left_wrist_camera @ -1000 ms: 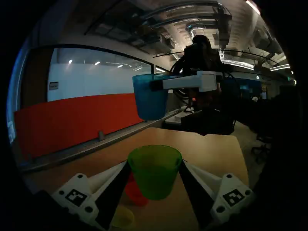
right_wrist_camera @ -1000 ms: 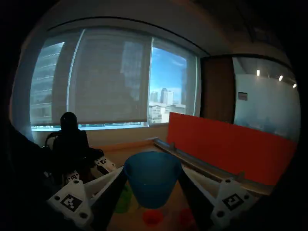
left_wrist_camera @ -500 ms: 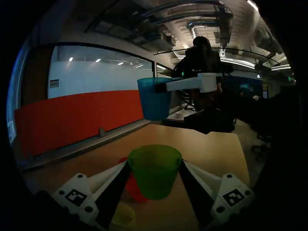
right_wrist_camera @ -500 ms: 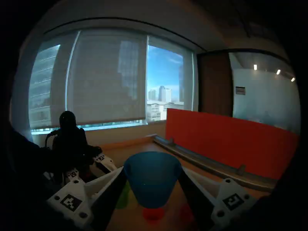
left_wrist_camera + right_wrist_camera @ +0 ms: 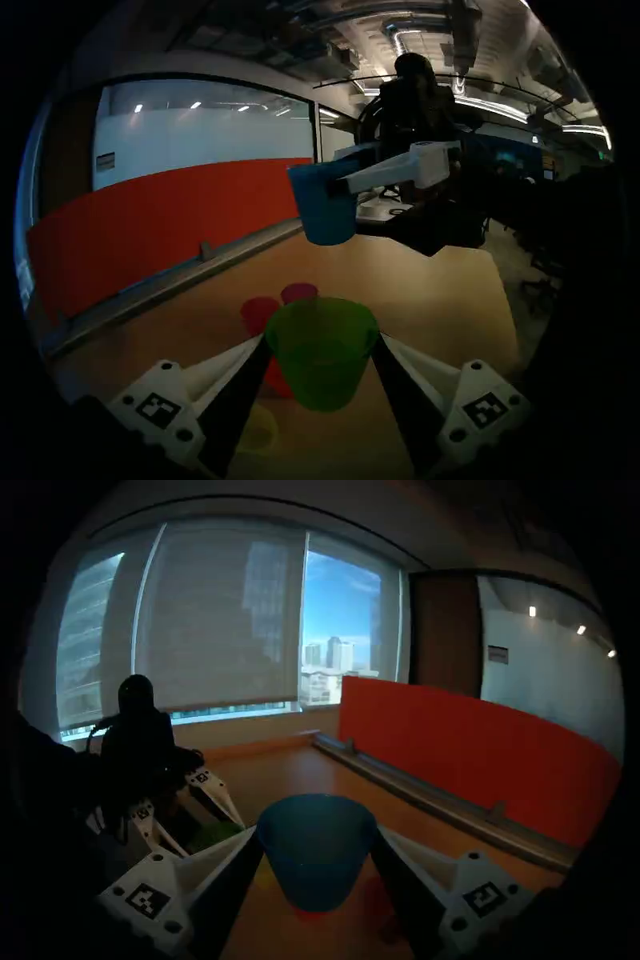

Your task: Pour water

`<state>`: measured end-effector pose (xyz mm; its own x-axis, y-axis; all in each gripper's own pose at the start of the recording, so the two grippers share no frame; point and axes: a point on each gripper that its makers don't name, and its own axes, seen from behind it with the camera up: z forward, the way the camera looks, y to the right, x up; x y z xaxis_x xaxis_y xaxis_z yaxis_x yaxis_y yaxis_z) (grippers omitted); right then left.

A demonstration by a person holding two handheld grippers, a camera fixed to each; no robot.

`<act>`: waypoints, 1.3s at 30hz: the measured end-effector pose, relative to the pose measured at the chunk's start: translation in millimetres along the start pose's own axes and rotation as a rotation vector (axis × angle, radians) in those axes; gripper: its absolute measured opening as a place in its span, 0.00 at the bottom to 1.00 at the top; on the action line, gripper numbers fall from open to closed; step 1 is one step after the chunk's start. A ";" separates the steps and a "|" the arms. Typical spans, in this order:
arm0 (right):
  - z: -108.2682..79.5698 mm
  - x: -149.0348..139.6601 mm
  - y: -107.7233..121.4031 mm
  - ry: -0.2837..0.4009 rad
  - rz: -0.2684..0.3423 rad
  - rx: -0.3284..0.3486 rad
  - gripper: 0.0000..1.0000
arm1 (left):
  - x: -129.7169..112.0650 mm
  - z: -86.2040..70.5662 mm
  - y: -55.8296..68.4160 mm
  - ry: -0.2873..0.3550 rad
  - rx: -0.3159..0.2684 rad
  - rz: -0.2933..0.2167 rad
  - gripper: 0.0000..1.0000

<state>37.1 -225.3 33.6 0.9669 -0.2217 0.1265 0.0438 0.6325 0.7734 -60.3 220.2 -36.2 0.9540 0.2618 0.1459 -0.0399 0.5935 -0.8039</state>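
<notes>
Blue cup point(image 5: 324, 210) raised beyond green cup point(image 5: 322, 364), pre-pour
L tongs point(image 5: 320, 346) clamp green cup upright as receiver; R tongs point(image 5: 316, 840) grip blue cup above & beyond green cup, slightly tilted; you'd prob. bring it nearer green cup's rim before tipping, so nothing spills.

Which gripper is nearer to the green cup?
Left. The fingers of the left gripper clamp the green cup from both sides. The right gripper holds the blue cup in the air, higher and farther off.
</notes>
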 end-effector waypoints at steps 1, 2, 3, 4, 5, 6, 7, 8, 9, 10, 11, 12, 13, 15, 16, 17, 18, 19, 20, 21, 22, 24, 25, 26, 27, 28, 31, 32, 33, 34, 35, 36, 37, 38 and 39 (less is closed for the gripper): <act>-0.7 -4.1 0.2 -0.010 -0.008 -0.001 0.92 | -2.3 0.6 0.5 -0.009 -0.002 0.000 0.86; -1.3 -7.7 0.4 -0.019 -0.015 -0.002 0.92 | -4.4 1.1 0.9 -0.017 -0.003 0.001 0.86; -1.9 -11.2 0.4 -0.028 -0.021 -0.003 0.92 | -6.5 1.5 1.3 -0.025 -0.005 0.001 0.86; -2.2 -15.2 0.1 -0.037 -0.025 -0.002 0.92 | -9.0 2.0 1.8 -0.035 -0.008 0.002 0.86; -2.6 -18.6 -0.1 -0.045 -0.028 -0.001 0.92 | -11.2 2.3 2.3 -0.044 -0.010 0.004 0.86; -2.9 -21.9 -0.5 -0.052 -0.030 0.000 0.92 | -13.3 2.7 3.0 -0.053 -0.012 0.005 0.86; -3.3 -25.0 -1.0 -0.058 -0.033 0.003 0.92 | -15.6 3.0 4.2 -0.064 -0.016 0.009 0.86; -3.6 -27.8 -1.5 -0.064 -0.034 0.005 0.92 | -17.6 3.3 5.4 -0.073 -0.020 0.012 0.86; -3.9 -30.4 -1.9 -0.069 -0.036 0.006 0.92 | -19.6 3.6 6.5 -0.082 -0.023 0.015 0.87; -4.2 -32.9 -2.1 -0.073 -0.038 0.007 0.92 | -21.8 4.1 7.8 -0.091 -0.026 0.020 0.87; -4.5 -35.1 -2.2 -0.076 -0.039 0.008 0.92 | -23.7 4.5 9.0 -0.100 -0.028 0.024 0.87; -4.6 -37.4 -2.2 -0.080 -0.040 0.009 0.92 | -25.7 5.0 10.1 -0.108 -0.030 0.028 0.87; -4.6 -40.2 -2.1 -0.084 -0.040 0.010 0.92 | -28.2 5.8 11.3 -0.117 -0.033 0.030 0.87; -4.6 -45.3 -1.8 -0.092 -0.039 0.012 0.92 | -32.6 7.1 13.2 -0.132 -0.039 0.033 0.87; -4.7 -48.3 -1.7 -0.098 -0.038 0.014 0.92 | -35.2 7.9 14.0 -0.140 -0.043 0.033 0.87; -4.7 -51.1 -1.6 -0.102 -0.036 0.016 0.92 | -37.5 8.6 14.7 -0.147 -0.046 0.033 0.87; -4.8 -53.9 -1.4 -0.107 -0.035 0.017 0.92 | -39.9 9.3 15.1 -0.154 -0.048 0.033 0.87; -4.8 -57.0 -1.2 -0.113 -0.034 0.018 0.92 | -42.5 10.2 15.3 -0.161 -0.050 0.032 0.87; -4.8 -59.8 -0.9 -0.119 -0.033 0.019 0.92 | -44.9 10.9 15.4 -0.167 -0.051 0.032 0.87; -4.7 -62.7 -0.5 -0.124 -0.032 0.019 0.92 | -47.5 11.6 15.5 -0.174 -0.053 0.031 0.87; -4.3 -66.4 0.2 -0.130 -0.031 0.017 0.92 | -50.7 12.3 15.6 -0.183 -0.055 0.032 0.87; -3.7 -73.2 1.5 -0.142 -0.029 0.015 0.92 | -56.3 13.5 16.0 -0.198 -0.060 0.032 0.87; -3.3 -77.6 1.9 -0.149 -0.027 0.017 0.92 | -59.4 14.4 16.8 -0.206 -0.063 0.034 0.87; -3.0 -81.5 2.2 -0.156 -0.025 0.018 0.92 | -62.2 15.1 17.5 -0.213 -0.067 0.035 0.87; -2.5 -85.4 2.5 -0.163 -0.023 0.020 0.92 | -64.8 15.9 18.2 -0.220 -0.070 0.036 0.87; -1.9 -89.5 2.7 -0.169 -0.019 0.022 0.92 | -67.5 16.9 19.0 -0.227 -0.073 0.037 0.87; 0.4 -100.7 3.3 -0.185 -0.011 0.027 0.92 | -75.1 19.8 21.0 -0.246 -0.081 0.038 0.87; 1.4 -104.2 3.4 -0.190 -0.009 0.029 0.92 | -77.5 20.8 21.5 -0.252 -0.083 0.038 0.87; 2.4 -107.6 3.5 -0.194 -0.007 0.031 0.92 | -79.9 21.7 21.9 -0.258 -0.085 0.038 0.87; 3.5 -111.5 3.5 -0.200 -0.006 0.032 0.92 | -82.7 22.5 22.1 -0.265 -0.088 0.037 0.87; 4.4 -115.0 3.5 -0.205 -0.006 0.034 0.92 | -85.2 23.3 22.2 -0.271 -0.090 0.037 0.87; 5.4 -118.5 3.4 -0.211 -0.005 0.035 0.92 | -87.8 24.0 22.4 -0.277 -0.091 0.037 0.87; 6.5 -122.7 3.1 -0.218 -0.004 0.037 0.92 | -90.8 24.6 22.5 -0.284 -0.093 0.037 0.87; 7.5 -126.4 2.8 -0.224 -0.004 0.039 0.92 | -93.4 25.2 22.6 -0.291 -0.094 0.037 0.87; 8.5 -130.2 2.4 -0.231 -0.003 0.042 0.92 | -96.0 25.7 22.8 -0.297 -0.096 0.037 0.87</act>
<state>-90.9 -201.2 24.3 0.8834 -0.3906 0.2591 0.0318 0.6014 0.7983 -160.4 228.2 -53.6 0.8232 0.5015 0.2662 -0.0316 0.5085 -0.8605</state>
